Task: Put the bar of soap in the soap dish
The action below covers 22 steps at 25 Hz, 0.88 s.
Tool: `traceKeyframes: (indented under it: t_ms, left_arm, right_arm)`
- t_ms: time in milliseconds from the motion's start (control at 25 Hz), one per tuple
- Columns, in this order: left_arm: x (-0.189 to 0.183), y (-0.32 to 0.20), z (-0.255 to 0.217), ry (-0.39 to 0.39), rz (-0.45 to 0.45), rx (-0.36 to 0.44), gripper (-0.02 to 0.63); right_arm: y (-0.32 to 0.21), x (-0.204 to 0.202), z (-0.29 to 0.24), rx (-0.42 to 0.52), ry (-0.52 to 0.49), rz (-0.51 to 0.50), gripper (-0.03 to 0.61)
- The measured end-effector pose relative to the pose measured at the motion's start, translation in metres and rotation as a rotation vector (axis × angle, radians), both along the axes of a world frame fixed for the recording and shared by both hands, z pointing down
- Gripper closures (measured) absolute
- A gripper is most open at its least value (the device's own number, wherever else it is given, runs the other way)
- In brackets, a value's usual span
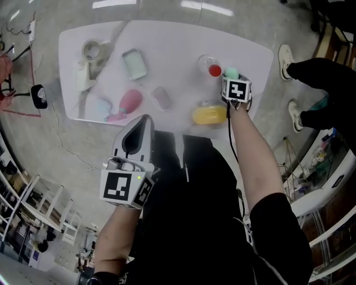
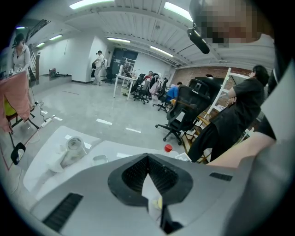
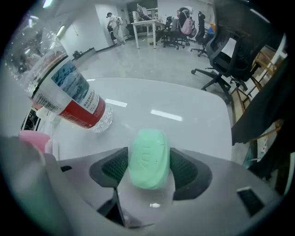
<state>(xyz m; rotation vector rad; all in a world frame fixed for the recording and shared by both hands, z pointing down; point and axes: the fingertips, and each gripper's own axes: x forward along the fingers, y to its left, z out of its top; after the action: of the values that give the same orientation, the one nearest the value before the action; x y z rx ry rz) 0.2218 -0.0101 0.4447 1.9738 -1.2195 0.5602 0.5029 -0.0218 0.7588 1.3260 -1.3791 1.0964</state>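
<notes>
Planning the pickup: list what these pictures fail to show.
Head view: its marker cube hides the right gripper jaws and most of the soap.
Right gripper view: soap dish absent; bottle cut by the edge.
Left gripper view: left gripper covers most of the soap dish.

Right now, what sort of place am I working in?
Probably a large open-plan office or lab. Black office chairs and desks stand on a bare polished floor, strip lights run along the ceiling, and white metal shelving stands off to one side.
</notes>
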Motion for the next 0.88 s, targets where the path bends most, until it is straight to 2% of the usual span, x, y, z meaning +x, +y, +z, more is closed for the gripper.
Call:
traceKeyframes:
  t_ms: [120,480,720,880]
  left_arm:
    - [-0.002,0.005,-0.003,0.0,-0.004,0.0,0.604]
    - [0.006,0.004,-0.006,0.023,-0.027,0.001,0.604]
    - [0.006,0.01,-0.013,0.014,-0.035,0.003,0.604]
    - [0.003,0.01,-0.021,0.012,-0.046,0.021,0.604]
  right_arm:
    - [0.003,0.003,-0.007,0.002,0.034,-0.026,0.287]
    - [0.0,0.0,0.007,-0.072,-0.011,-0.016,0.287]
    - [0.001,0.002,0.003,-0.057,-0.037,-0.074,0.29]
    - [0.001,0.002,-0.003,-0.046,-0.088,-0.053,0.29]
